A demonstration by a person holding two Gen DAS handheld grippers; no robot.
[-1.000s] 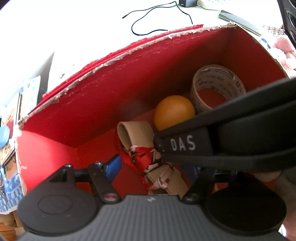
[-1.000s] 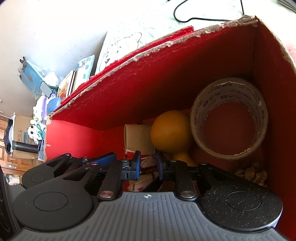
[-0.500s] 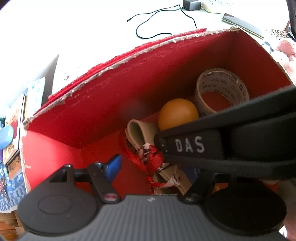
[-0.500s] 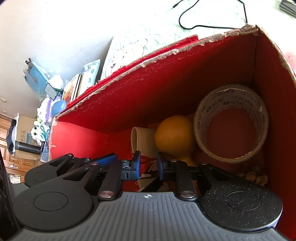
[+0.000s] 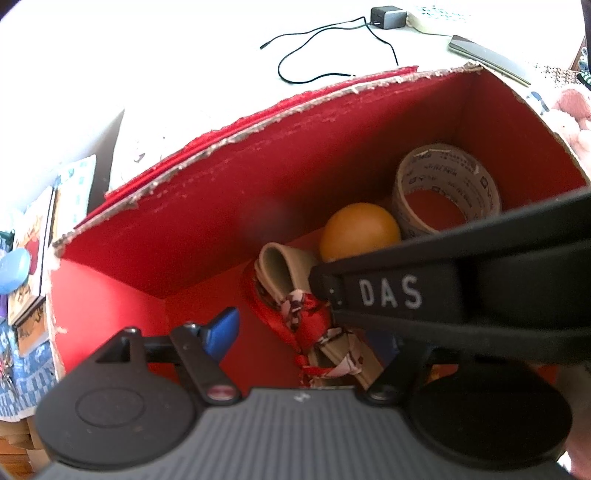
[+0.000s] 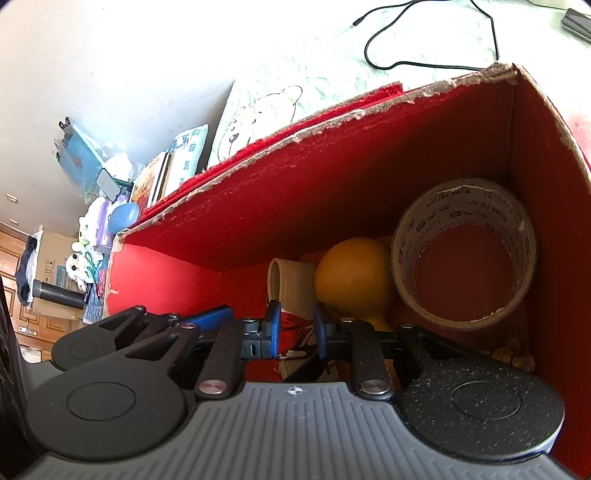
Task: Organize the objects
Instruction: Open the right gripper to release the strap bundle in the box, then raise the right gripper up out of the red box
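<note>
A red cardboard box holds a beige rolled bundle tied with a red patterned ribbon, an orange ball and a roll of tape. My left gripper is open above the box, its blue fingers either side of the bundle. My right gripper hangs over the bundle with a narrow gap between its pads and nothing gripped. The right gripper's black body crosses the left wrist view.
A black cable and charger lie on the white surface behind the box. A dark flat device lies at the back right. Books and clutter stand left of the box. Small brown bits lie in the box corner.
Both grippers have pulled back and up from the box, so more of its rim and the surface behind shows. The bundle now lies in the box, free of the right gripper's pads.
</note>
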